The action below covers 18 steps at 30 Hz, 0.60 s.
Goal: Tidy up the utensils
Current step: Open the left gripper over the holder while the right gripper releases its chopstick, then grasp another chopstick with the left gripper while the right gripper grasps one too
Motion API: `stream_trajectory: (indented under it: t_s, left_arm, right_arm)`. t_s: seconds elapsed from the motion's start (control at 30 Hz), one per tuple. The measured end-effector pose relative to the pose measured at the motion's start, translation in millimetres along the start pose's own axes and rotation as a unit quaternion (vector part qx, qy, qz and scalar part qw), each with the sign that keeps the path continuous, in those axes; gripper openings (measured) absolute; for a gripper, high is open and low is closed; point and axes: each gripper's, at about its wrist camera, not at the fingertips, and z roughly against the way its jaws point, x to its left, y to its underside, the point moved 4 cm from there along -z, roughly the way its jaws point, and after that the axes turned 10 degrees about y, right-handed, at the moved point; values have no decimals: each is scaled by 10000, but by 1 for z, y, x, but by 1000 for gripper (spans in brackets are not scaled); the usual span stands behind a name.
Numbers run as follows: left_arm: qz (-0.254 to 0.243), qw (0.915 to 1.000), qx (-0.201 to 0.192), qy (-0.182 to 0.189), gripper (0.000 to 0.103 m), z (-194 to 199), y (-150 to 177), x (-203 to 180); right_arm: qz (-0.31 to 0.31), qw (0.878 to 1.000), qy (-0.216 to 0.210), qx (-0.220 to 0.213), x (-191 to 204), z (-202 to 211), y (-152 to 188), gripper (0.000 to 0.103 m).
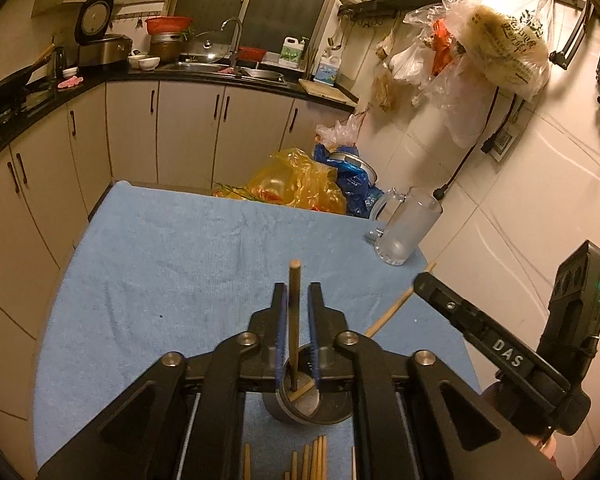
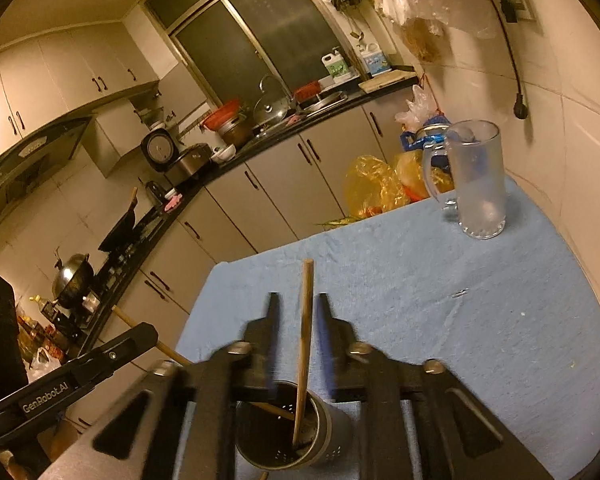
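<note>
**Dropping chopsticks into the holder**

Feeding chopsticks into the metal holder (image 1: pixel 306 404) near the towel's (image 1: pixel 160 264) front edge, each gripper has one stick between its fingers, tip already inside the cup. The left gripper (image 1: pixel 298 312) seems narrowly closed on its chopstick (image 1: pixel 294 320); the right gripper (image 2: pixel 298 320) brackets its chopstick (image 2: pixel 305 328), though blur hides contact. More loose chopsticks (image 1: pixel 312 458) lie at the front edge, so several remain. Open cloth stretches toward the glass mug (image 2: pixel 478 184) at the far right corner.
</note>
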Motion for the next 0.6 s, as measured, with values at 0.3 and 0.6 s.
stream_trajectory:
  t_s: [0.3, 0.6]
  left_arm:
    - [-41, 9994, -333, -11, 23, 51, 12, -2]
    - [-37, 9982, -581, -152, 27, 111, 64, 12]
  right_arm:
    - [-97, 9999, -71, -108, -15, 47, 16, 28]
    - [55, 9997, -71, 235, -34, 79, 80, 38]
